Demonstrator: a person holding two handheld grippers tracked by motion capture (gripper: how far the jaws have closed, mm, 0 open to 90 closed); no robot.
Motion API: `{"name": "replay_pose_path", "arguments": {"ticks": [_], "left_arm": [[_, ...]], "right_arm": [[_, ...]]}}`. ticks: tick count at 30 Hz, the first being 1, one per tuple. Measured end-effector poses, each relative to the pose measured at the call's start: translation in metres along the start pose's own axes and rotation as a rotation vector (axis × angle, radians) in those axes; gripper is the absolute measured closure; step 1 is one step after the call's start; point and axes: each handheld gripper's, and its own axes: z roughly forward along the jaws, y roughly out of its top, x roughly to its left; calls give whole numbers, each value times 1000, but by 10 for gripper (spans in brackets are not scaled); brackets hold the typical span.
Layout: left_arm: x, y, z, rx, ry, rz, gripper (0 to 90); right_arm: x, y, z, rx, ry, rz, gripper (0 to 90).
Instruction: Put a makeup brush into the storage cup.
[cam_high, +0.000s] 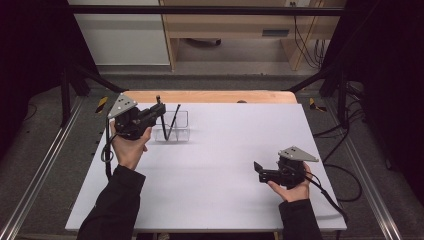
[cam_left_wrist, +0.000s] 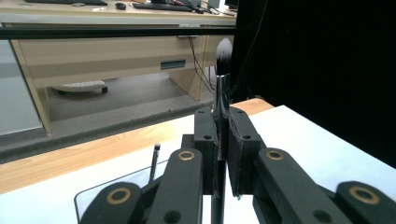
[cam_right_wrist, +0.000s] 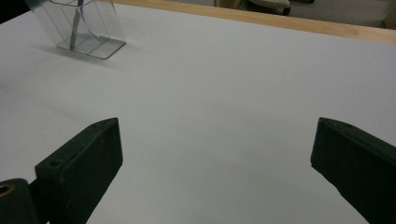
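Brush upright between left fingers

High view looks down; both tool views sit low, sharing the clear holder.
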Motion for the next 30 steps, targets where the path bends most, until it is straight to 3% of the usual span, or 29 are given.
{"name": "replay_pose_path", "arguments": {"ticks": [12,30], "left_arm": [[10,7,25,18,28,-26,831],[22,7,48,28,65,-26,830]], "right_arm": [[-5,-3,-1,5,-10,15,25],[-7,-3,-1,1,-20,14,21]]}}
